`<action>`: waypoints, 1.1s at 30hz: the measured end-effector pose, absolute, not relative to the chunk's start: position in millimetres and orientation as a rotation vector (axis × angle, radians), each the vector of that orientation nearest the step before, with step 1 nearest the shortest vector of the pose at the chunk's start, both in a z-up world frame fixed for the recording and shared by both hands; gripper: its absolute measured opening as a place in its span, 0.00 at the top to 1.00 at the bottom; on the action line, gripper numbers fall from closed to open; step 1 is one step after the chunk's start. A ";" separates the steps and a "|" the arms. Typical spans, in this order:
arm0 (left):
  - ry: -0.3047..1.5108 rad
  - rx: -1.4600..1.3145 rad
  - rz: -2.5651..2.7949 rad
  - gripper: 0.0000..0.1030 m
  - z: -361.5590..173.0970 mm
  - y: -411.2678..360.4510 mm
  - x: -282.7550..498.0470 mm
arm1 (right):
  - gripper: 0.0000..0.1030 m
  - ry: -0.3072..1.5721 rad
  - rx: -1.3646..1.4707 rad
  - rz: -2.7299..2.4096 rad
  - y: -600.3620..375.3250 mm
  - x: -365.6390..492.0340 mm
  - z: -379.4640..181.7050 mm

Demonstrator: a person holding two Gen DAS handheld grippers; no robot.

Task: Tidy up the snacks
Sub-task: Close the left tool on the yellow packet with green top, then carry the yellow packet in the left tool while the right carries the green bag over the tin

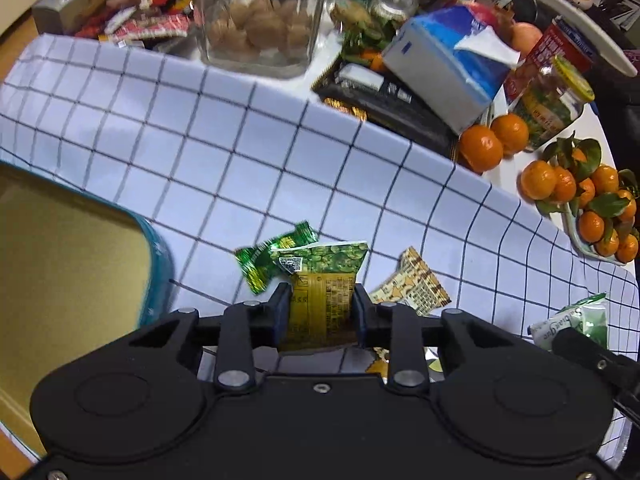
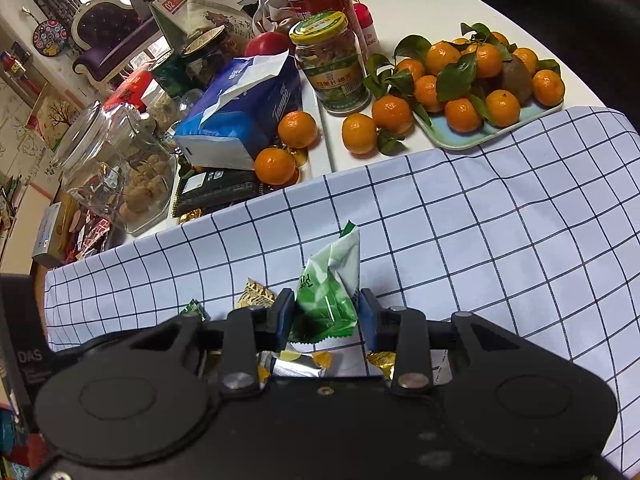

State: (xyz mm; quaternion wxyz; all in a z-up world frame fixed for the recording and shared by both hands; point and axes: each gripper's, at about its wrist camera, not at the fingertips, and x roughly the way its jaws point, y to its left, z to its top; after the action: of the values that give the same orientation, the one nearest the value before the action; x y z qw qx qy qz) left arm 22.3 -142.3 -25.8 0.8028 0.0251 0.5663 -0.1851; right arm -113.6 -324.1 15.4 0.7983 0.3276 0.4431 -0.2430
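On the checked cloth (image 1: 248,152), my left gripper (image 1: 320,304) is shut on a green and yellow pea snack packet (image 1: 324,276), its pads pressing on both sides. A green candy wrapper (image 1: 260,260) lies just left of it and a beige patterned packet (image 1: 416,284) just right. An open teal tin (image 1: 160,268) with a gold inside sits at the left. My right gripper (image 2: 326,312) is shut on a green and white packet (image 2: 332,276), held upright above the cloth (image 2: 480,220). Several small yellow and silver wrappers (image 2: 296,364) lie under it.
Beyond the cloth stand a glass jar of round snacks (image 1: 256,20), a blue tissue box (image 1: 448,64), a yellow-lidded jar (image 2: 332,68), loose mandarins (image 2: 296,128) and a tray of mandarins (image 2: 480,136). A pile of red sachets (image 1: 152,20) lies far left.
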 end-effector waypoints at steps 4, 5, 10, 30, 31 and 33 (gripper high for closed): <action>1.164 0.046 -0.368 0.62 -11.3 -125.6 27.3 | 0.64 0.946 0.692 -0.499 -311.8 -107.3 19.2; 1.158 0.040 -0.361 0.62 -8.5 -120.5 29.4 | 0.64 0.947 0.690 -0.490 -308.0 -105.4 19.9; 1.146 0.010 -0.304 0.62 0.6 -92.2 41.4 | 0.64 0.957 0.666 -0.438 -282.7 -91.8 21.6; 1.200 0.004 -0.121 0.62 -0.4 28.7 60.5 | 0.64 1.009 0.577 -0.229 -151.5 -47.4 21.1; 1.199 0.003 -0.117 0.62 0.0 33.5 61.2 | 0.64 1.015 0.573 -0.216 -143.9 -46.1 19.9; 1.194 -0.002 -0.108 0.62 1.5 43.3 61.2 | 0.64 1.027 0.564 -0.192 -129.0 -44.1 17.6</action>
State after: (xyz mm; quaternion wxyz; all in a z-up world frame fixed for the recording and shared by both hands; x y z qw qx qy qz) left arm 61.2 43.3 1.5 0.8256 -0.0008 0.5619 -0.0509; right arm -44.1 -129.0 17.6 0.8289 0.2656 0.4838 -0.0905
